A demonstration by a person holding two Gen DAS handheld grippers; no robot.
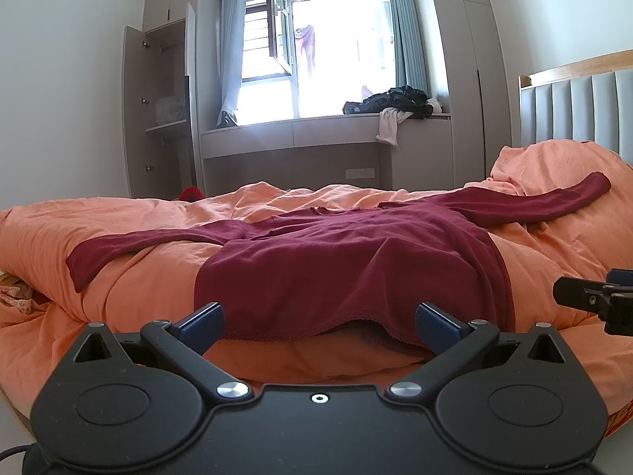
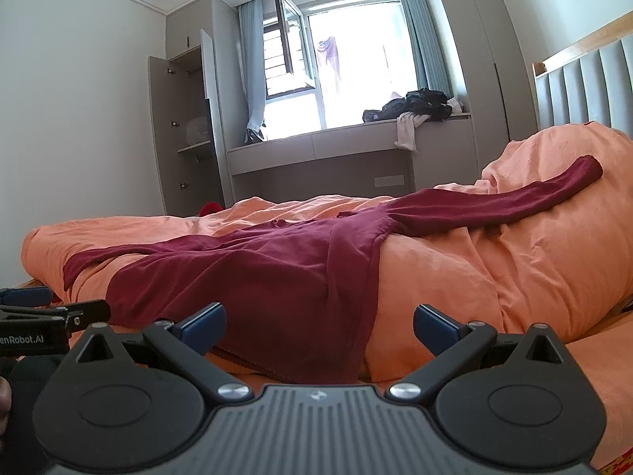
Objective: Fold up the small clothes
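Maroon top [image 1: 348, 261] spread on orange duvet [image 1: 138, 277] (sleeves out), hem just beyond both claws; left claw [image 1: 318, 326], right claw [image 2: 318, 326] apart

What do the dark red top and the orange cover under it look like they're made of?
The dark red top looks like a soft, matte knit, perhaps cotton jersey: it drapes limply and shows a stitched hem. The orange cover looks like a woven, matte fabric, maybe washed cotton, judging by its many fine creases and its puffy, filled look. The exact fibres can't be told from the pictures.
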